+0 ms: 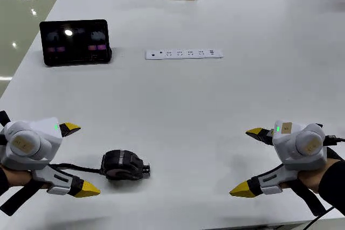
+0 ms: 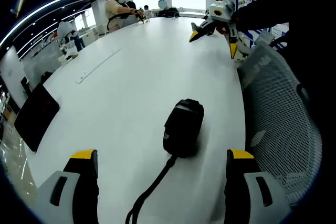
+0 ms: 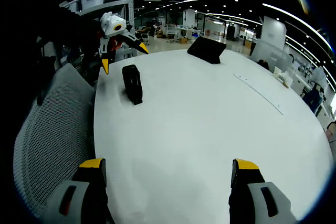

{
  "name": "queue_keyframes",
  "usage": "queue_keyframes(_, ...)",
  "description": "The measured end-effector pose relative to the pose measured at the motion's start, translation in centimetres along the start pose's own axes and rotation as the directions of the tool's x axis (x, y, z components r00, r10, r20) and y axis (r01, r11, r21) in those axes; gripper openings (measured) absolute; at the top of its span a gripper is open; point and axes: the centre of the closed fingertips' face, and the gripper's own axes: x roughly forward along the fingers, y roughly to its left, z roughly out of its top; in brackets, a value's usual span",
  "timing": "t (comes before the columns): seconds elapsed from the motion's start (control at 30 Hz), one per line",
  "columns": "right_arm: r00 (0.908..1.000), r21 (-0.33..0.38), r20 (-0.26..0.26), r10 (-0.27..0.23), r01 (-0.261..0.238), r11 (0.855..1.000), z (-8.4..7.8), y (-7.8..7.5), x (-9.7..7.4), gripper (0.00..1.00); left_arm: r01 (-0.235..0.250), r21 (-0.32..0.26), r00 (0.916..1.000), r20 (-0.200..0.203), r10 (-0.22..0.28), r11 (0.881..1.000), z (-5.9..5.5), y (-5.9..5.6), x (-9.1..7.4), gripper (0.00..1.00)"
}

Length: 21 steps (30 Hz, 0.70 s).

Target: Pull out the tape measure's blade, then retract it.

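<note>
Left gripper (image 1: 81, 159) and right gripper (image 1: 245, 161) held low, well apart, jaws spread wide, tips facing each other.

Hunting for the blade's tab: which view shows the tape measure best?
The left gripper view: the tape measure lies close, centred ahead of the jaws. The head view shows it smaller, from above; the right gripper view, small and distant.

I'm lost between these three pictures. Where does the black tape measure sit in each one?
Head view: tape measure low and left, on the white table.
Left gripper view: tape measure in the centre, close ahead.
Right gripper view: tape measure upper left, near the table's edge.
Shared landmark: the black tablet, on the table in all three.
</note>
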Motion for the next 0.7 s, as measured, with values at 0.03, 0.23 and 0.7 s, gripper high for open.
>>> queue_keyframes(0.03,1.0,-0.006,0.001,0.004,-0.004,1.0,0.2,-0.1,0.1,0.99,0.007,0.01,1.0,0.001,-0.007,1.0,0.3,0.0,0.1,0.99)
queue_keyframes(0.23,1.0,-0.021,-0.002,0.006,-0.006,1.0,1.0,-0.6,0.6,0.99,0.024,0.094,0.9995,-0.022,-0.022,0.995,1.2,-0.3,0.9,0.97)
queue_keyframes(0.7,0.9984,-0.092,0.009,0.055,-0.054,0.994,3.8,-0.1,3.0,0.99,0.119,0.182,0.9923,-0.056,-0.11,0.976,3.1,-1.3,2.5,0.97)
